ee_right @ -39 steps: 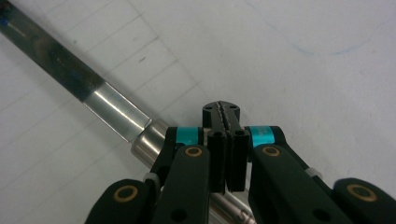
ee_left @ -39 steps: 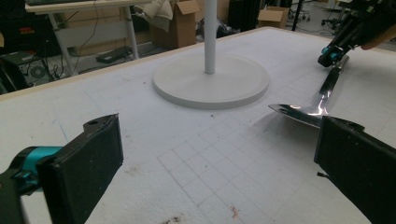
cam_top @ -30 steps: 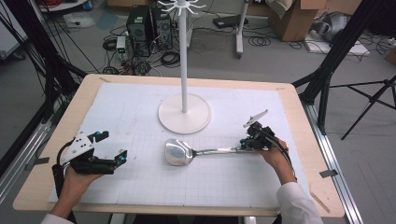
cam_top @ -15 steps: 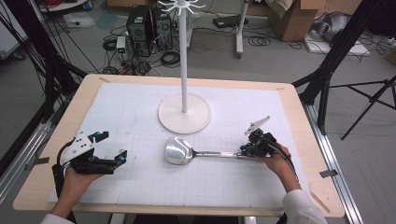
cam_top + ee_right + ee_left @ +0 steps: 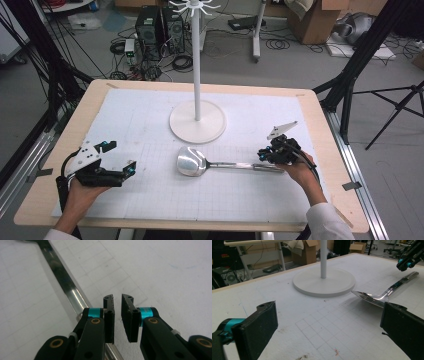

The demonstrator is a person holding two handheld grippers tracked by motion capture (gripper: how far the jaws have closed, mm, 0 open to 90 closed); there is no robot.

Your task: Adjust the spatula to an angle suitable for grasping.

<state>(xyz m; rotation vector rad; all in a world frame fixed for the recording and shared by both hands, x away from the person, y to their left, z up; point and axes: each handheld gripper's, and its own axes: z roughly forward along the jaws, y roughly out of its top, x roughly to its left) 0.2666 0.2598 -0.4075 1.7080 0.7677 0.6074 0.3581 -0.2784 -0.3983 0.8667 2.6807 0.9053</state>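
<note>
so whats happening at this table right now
A person works at a table with a claw in each hand. A large metal ladle lies flat on the white mat in front of a white hook stand. The right claw sits above the end of the ladle's handle; its jaws have just been opening, stand slightly apart, and nothing is between them. The left claw rests wide open and empty, off to the ladle's left.
</note>
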